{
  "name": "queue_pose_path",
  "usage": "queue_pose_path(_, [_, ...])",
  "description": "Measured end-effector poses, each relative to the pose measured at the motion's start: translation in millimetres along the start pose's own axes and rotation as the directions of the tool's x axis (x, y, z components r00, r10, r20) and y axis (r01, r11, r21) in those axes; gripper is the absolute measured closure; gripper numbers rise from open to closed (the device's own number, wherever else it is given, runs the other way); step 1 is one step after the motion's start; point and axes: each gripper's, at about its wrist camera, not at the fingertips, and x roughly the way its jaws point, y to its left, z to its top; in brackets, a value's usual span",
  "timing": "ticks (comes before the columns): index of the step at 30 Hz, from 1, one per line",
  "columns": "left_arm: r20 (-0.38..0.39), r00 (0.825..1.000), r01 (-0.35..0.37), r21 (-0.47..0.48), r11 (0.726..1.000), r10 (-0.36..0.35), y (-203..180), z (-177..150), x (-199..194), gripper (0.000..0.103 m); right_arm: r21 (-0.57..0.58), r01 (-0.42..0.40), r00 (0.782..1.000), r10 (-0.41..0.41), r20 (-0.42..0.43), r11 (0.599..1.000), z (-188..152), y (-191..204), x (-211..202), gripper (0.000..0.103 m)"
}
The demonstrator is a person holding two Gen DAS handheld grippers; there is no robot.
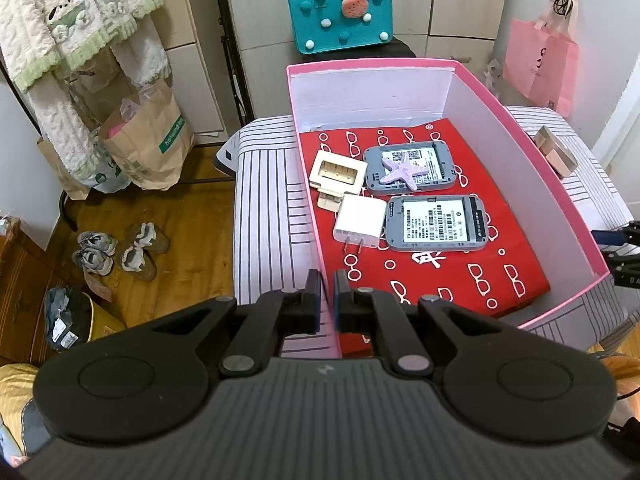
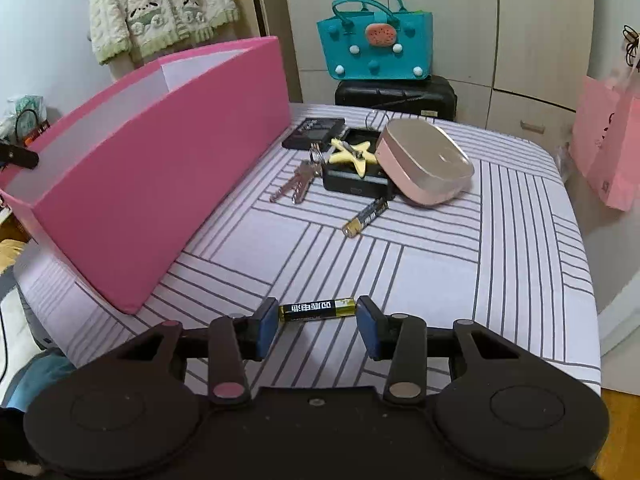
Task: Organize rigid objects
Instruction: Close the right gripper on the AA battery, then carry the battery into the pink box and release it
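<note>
On the striped tabletop (image 2: 460,280), nearest the right wrist camera, a battery (image 2: 317,309) lies crosswise between the right hand-held gripper (image 2: 317,322), its pads spread at either end, not visibly pressing. At twelve o'clock lies a second battery (image 2: 366,217); at ten o'clock stands the pink box (image 2: 152,184). The left hand-held gripper (image 1: 328,300) is pressed together, empty, over the box's near edge.

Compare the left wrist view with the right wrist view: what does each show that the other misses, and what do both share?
Only the left wrist view shows the box's inside: a red cloth, two grey devices, a purple starfish and a white charger, with the left gripper shut on the box's near wall. Only the right wrist view shows the battery between the right gripper's open jaws, plus keys and a pink case. Both show the pink box and the teal bag.
</note>
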Motion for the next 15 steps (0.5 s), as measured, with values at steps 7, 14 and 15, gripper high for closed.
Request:
queue_pose_path(7, [0.005,1.0,0.02,-0.009,1.0,-0.02,4.6,-1.6,-0.2,0.097,-0.096,-0.031,0.995,0.039,0.087,0.995,35.3,25.2,-25.1,0.055])
queue_pose_path(14, [0.001,1.0,0.017,0.009,1.0,-0.017,3.1,-0.6,-0.1,0.097,-0.248,-0.16,0.963,0.206,0.172,0.956,85.4,67.4,-48.2,0.055])
queue_pose_path(15, [0.001,1.0,0.016,0.014,1.0,-0.016,2.5,-0.3,0.0,0.097,-0.272,-0.179,0.959,0.23,0.167,0.945,90.7,73.6,-48.3,0.055])
